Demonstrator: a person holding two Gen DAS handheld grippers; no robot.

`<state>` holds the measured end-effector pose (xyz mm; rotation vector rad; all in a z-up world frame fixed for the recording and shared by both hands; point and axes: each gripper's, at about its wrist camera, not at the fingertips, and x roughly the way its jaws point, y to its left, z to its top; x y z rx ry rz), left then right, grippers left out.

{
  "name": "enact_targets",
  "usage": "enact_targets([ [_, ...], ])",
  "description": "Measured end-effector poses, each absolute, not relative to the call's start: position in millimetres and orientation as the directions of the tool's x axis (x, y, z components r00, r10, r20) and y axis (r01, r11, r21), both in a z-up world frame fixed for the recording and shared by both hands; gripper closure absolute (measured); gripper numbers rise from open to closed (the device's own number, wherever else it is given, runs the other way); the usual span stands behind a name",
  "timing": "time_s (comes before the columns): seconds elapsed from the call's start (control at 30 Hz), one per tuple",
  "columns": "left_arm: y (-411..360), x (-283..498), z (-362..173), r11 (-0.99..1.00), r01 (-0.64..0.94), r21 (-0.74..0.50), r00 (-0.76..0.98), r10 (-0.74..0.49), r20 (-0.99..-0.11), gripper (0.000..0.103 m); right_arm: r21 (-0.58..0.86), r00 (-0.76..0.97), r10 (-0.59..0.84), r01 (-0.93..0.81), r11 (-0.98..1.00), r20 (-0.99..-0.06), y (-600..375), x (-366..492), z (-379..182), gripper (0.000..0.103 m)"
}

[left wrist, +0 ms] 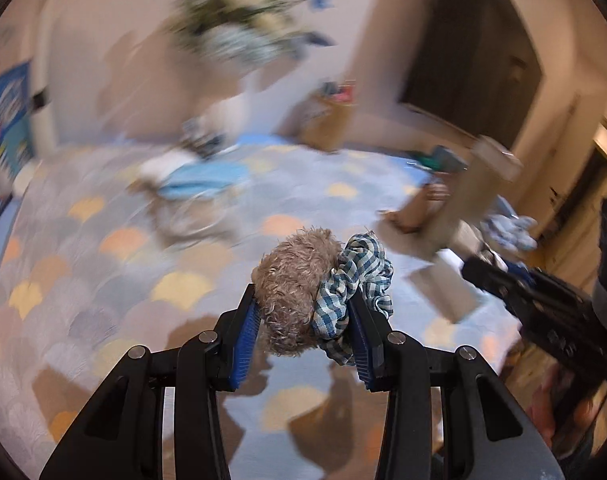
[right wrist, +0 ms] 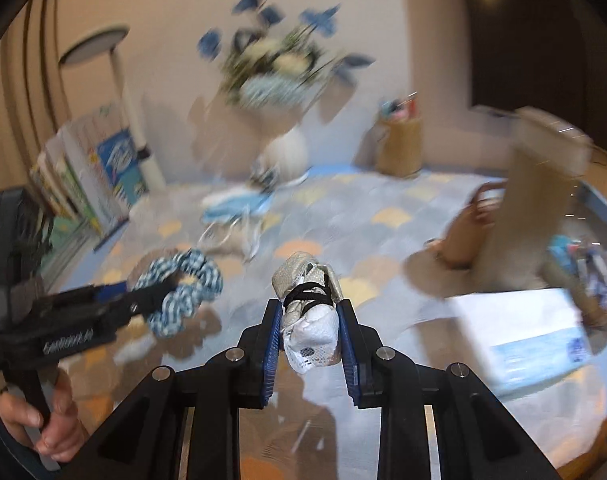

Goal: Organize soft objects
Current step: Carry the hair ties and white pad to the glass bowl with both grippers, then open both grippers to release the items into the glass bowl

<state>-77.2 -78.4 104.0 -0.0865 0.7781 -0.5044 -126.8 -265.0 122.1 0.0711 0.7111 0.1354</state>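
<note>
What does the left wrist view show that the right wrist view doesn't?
Left wrist only: a fuzzy brown scrunchie clamped beside the checked scrunchie in the left hand-held gripper.
Right wrist only: a white mesh bundle tied with black cord in the right hand-held gripper, a lamp, books.
Both: patterned tablecloth, flower vase, checked scrunchie.

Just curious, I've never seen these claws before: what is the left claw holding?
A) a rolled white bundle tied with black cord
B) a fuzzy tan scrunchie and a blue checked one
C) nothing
B: the left claw is shut on the fuzzy tan scrunchie and the blue checked scrunchie, pinched between its blue pads.
</note>
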Motion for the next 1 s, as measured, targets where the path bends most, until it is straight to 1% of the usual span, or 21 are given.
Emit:
enact_targets([
  [0.13, -134.3, -94.0, 128.0, 0.821, 0.523, -0.230, 0.562, -0.535, -0.631, 0.065, 0.127, 0.778, 0.086, -0.008, 0.992, -0.623, -311.8, -142.9, 143.4, 0.076],
  [0.3, -218.0, -113.0, 146.1, 0.719, 0.664, -0.204, 0.479, -0.619, -0.623, 0.065, 0.150, 0.790, -0.007, 0.125, 0.981, -0.613, -379.2, -164.0, 152.9, 0.076],
  [0.43, -293.5, -118.0, 154.8, 0.648, 0.740, -0.178, 0.412, -0.648, -0.641, 0.065, 0.162, 0.797, -0.104, 0.245, 0.956, -0.596, -446.0, -180.5, 160.2, 0.076],
  [0.53, -342.5, -119.6, 161.4, 0.621, 0.774, -0.127, 0.420, -0.652, -0.631, 0.065, 0.175, 0.797, -0.160, 0.315, 0.933, -0.583, -492.0, -187.7, 169.7, 0.076],
  [0.63, -386.7, -110.4, 165.8, 0.623, 0.776, -0.099, 0.432, -0.639, -0.636, 0.065, 0.183, 0.787, -0.212, 0.379, 0.907, -0.580, -540.4, -182.5, 179.3, 0.076],
  [0.8, -436.6, -79.9, 162.8, 0.692, 0.721, -0.039, 0.515, -0.572, -0.638, 0.065, 0.254, 0.783, -0.196, 0.410, 0.876, -0.590, -594.1, -161.8, 186.6, 0.076],
  [0.9, -465.7, -59.2, 156.5, 0.745, 0.667, 0.022, 0.582, -0.501, -0.640, 0.065, 0.277, 0.776, -0.193, 0.429, 0.860, -0.601, -615.2, -148.0, 187.8, 0.076],
  [1.0, -483.2, -44.7, 153.3, 0.765, 0.644, 0.016, 0.585, -0.478, -0.655, 0.062, 0.301, 0.772, -0.194, 0.447, 0.843, -0.605, -632.6, -133.7, 189.8, 0.076],
])
